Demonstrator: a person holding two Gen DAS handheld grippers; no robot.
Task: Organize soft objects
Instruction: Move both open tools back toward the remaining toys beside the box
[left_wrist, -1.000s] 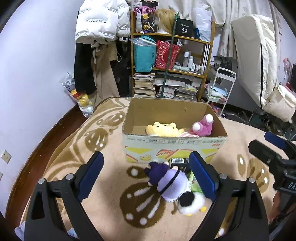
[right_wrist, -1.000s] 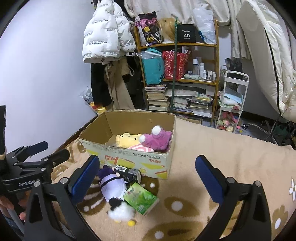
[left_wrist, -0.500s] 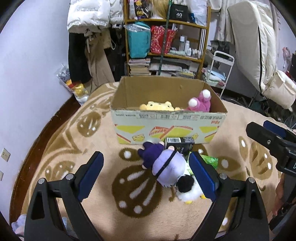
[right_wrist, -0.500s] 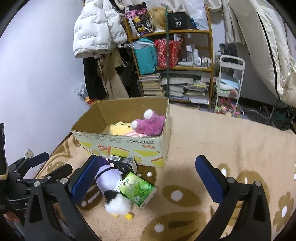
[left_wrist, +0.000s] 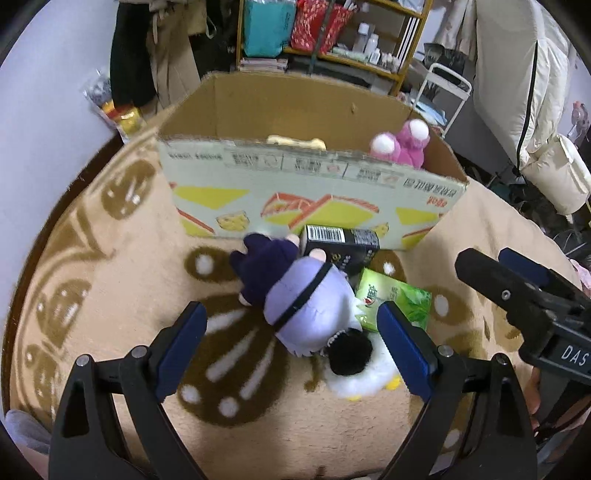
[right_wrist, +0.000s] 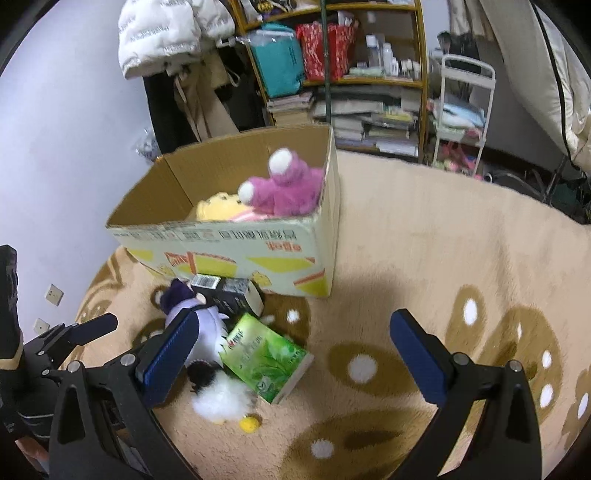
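Observation:
A purple plush doll (left_wrist: 306, 306) (right_wrist: 201, 325) lies on the beige rug in front of the cardboard box (left_wrist: 314, 184) (right_wrist: 240, 243). A white fluffy toy with a black head (left_wrist: 354, 365) (right_wrist: 218, 391) lies against it. My left gripper (left_wrist: 291, 343) hangs open just above the doll, its blue pads on either side, not touching. My right gripper (right_wrist: 295, 354) is open over the rug, with a green packet (right_wrist: 266, 354) (left_wrist: 395, 299) between its fingers' lines and the doll by its left finger. Inside the box sit a pink plush (right_wrist: 284, 184) (left_wrist: 402, 144) and a yellow plush (right_wrist: 218, 206) (left_wrist: 295, 142).
A black carton (left_wrist: 340, 247) (right_wrist: 229, 291) lies against the box front. Behind the box stand a cluttered shelf (right_wrist: 332, 55), hanging coats (right_wrist: 166, 33) and a white trolley (right_wrist: 461, 107). The right gripper shows in the left view (left_wrist: 528, 295).
Both grippers have sunk and tilted down toward the rug. The doll and box now look much nearer; the left gripper's pads now flank the doll. Nothing on the rug moved.

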